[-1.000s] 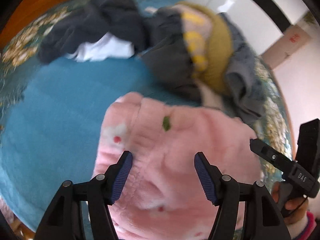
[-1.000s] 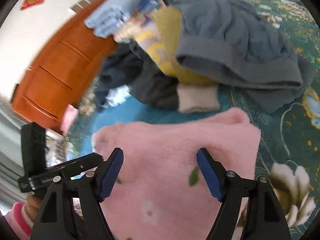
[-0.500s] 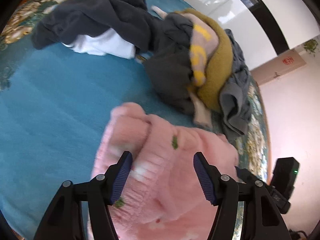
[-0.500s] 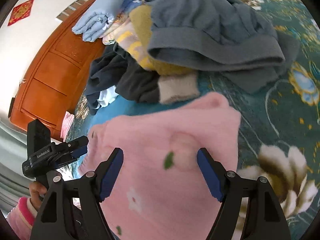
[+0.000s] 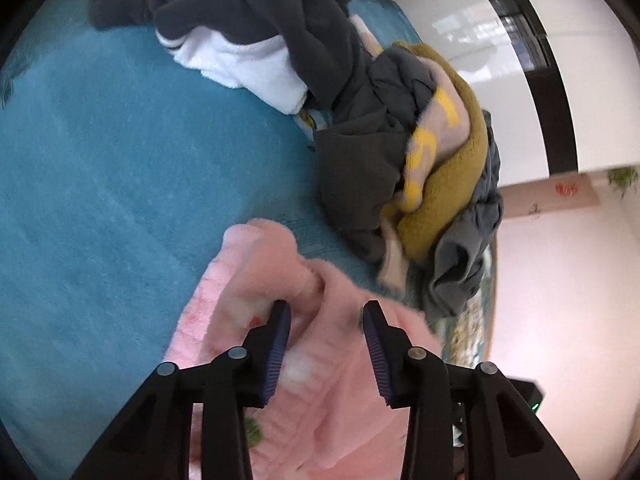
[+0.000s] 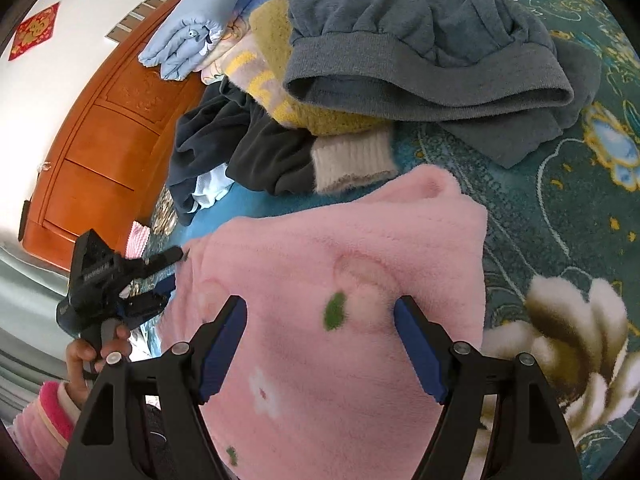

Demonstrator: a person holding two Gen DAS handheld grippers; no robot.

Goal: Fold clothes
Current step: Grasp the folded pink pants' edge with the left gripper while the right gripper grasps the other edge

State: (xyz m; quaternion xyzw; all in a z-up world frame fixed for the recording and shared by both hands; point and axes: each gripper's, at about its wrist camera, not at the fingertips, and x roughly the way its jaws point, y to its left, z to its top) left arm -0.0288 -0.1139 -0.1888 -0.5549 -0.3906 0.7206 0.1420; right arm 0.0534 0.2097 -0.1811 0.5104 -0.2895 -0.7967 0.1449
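Observation:
A fluffy pink garment (image 5: 320,364) with small flower and leaf marks lies on a teal blanket (image 5: 120,184). It also shows in the right wrist view (image 6: 344,272). My left gripper (image 5: 326,320) is partly closed, its jaws astride a raised fold at the garment's left edge. My right gripper (image 6: 320,316) is wide open just above the garment's middle, with nothing between its jaws. The left gripper also shows in the right wrist view (image 6: 168,268), at the garment's left edge, held by a hand.
A pile of unfolded clothes lies behind: a dark grey garment (image 5: 256,12), a white one (image 5: 240,64), a mustard sweater (image 5: 444,184) and a grey sweatshirt (image 6: 432,48). A wooden headboard (image 6: 108,148) stands at the left. Floral bedding (image 6: 560,240) lies to the right.
My left gripper has narrowed from wide open and closed in on a fold at the pink garment's edge. The garment's edge has bunched up. The right gripper stays wide open.

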